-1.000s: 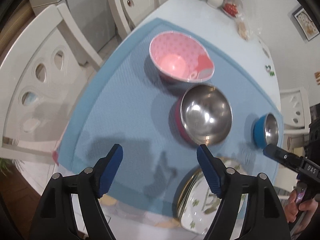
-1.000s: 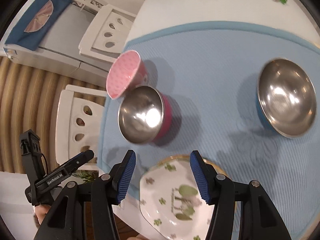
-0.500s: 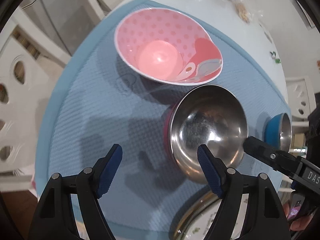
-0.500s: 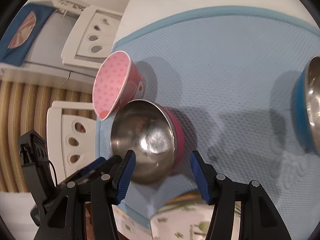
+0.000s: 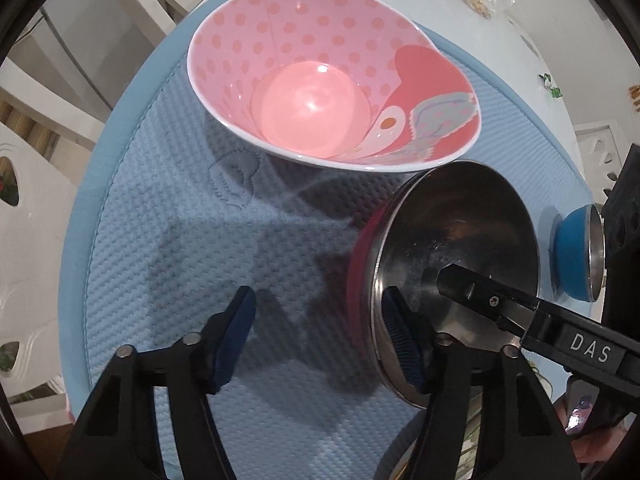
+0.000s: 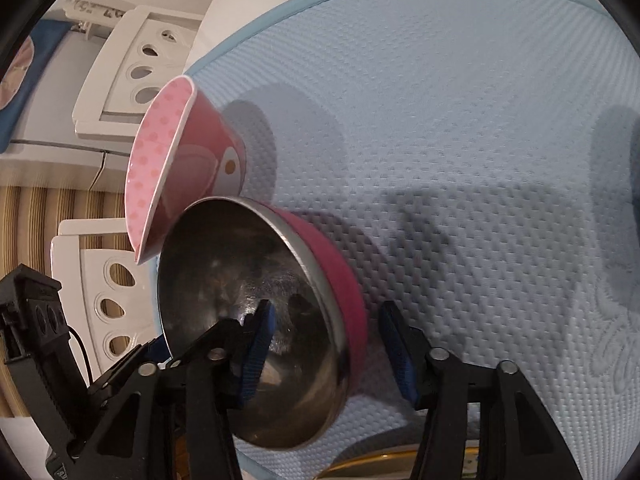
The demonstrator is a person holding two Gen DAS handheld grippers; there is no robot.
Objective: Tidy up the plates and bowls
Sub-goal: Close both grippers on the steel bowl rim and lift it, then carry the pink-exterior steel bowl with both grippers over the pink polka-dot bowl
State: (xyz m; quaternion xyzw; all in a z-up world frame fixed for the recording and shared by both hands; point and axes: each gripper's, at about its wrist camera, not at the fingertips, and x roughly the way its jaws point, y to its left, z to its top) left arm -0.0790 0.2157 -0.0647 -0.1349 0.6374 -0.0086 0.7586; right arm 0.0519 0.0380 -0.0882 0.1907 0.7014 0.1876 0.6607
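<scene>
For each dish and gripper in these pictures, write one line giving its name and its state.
Pink polka-dot bowl: upright, empty, on the mat.
Steel bowl with pink outside: empty, its rim between the jaws of both grippers.
Blue steel bowl: upright on the mat, untouched.
Left gripper: jaws just closing, not pressing yet.
Right gripper: jaws just closing, straddling the rim.

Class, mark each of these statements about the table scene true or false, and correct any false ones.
1. The polka-dot pink bowl holds soup. False: it is empty.
2. The right gripper straddles the rim of the steel bowl with the magenta shell. True.
3. The bowls stand on a blue mat. True.
4. The small blue bowl is stacked inside the pink one. False: it stands apart, beyond the steel bowl.
5. The left gripper grips the pink bowl. False: it is at the steel bowl's rim.
</scene>
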